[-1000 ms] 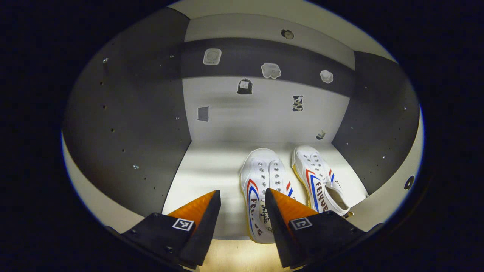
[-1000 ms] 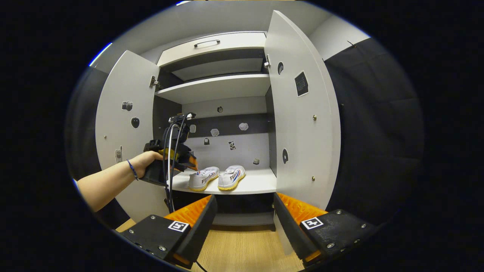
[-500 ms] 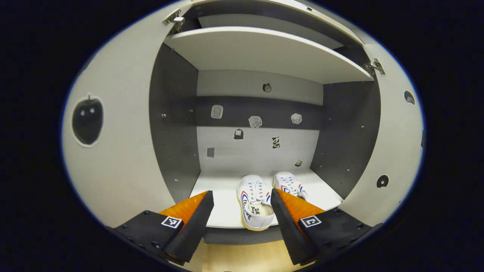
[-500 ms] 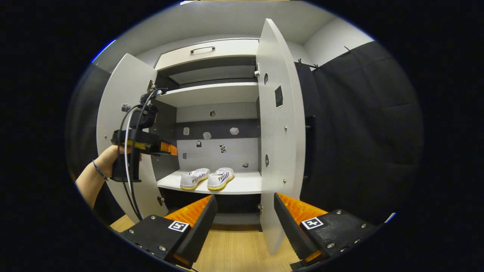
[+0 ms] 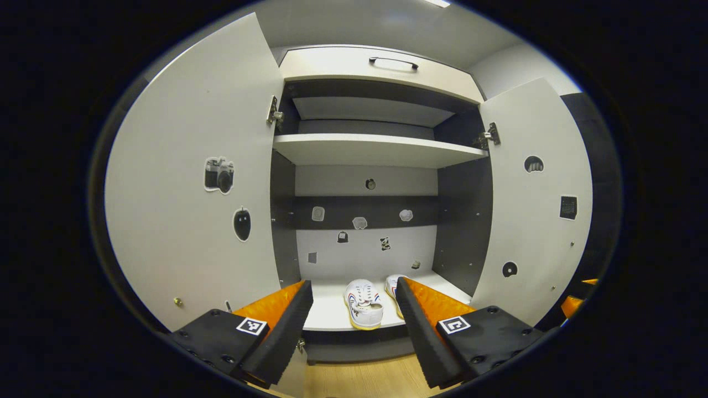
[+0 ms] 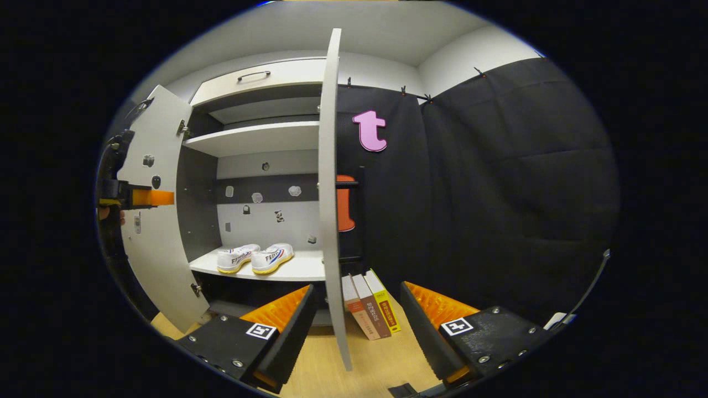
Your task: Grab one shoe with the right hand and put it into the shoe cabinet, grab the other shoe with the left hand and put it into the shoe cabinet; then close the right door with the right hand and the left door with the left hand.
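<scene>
Shoes [image 5: 363, 303] on the shelf, well beyond each hand-held gripper [image 5: 354, 320] (both wide, empty).

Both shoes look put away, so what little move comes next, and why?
Probably the right gripper swings to the outer face of the right door and pushes it shut. Both shoes sit side by side on the cabinet's shelf, both doors stand open, and both sets of jaws are open and hold nothing. That door's edge stands right before the right gripper, and the task shuts it first.
</scene>
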Demonstrator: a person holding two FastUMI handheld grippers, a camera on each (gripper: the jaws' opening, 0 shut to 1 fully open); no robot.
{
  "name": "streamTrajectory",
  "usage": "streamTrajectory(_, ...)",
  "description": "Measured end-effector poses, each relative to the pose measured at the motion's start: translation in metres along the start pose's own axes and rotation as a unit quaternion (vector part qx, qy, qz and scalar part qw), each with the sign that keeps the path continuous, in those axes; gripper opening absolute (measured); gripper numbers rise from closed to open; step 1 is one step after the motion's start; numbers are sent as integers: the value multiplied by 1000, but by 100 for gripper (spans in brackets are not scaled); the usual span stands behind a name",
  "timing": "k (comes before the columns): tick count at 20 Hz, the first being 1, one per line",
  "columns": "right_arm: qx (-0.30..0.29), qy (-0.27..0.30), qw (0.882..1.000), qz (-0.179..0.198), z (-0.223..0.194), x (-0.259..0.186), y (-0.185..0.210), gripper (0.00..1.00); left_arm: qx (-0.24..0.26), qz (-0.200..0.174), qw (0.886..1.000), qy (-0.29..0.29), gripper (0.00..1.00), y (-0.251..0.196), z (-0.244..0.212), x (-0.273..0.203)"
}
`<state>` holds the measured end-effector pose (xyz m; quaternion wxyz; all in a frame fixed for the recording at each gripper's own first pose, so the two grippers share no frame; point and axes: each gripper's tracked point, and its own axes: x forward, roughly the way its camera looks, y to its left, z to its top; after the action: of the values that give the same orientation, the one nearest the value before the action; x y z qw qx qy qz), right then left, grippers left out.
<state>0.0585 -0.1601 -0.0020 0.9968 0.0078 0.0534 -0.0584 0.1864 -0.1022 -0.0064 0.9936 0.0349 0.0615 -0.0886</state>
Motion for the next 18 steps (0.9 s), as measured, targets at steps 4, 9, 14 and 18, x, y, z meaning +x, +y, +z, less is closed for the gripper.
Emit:
streamTrajectory(4,-6,4,999,-33,-10,20,-34,93,-1,-4,1000,-12,97,-1,4,-37)
streamTrajectory(9,-1,5,1000,-21,-25,59,-39,93,-12,-18,1000,-18,97,-1,7,-73)
streamTrajectory(14,1,25,1000,6,-41,80,-26,93,-19,-22,999,-25,97,14,7,-102)
streamTrajectory(18,5,22,1000,2,-41,77,-23,92,-38,-16,999,-25,95,32,1,-118)
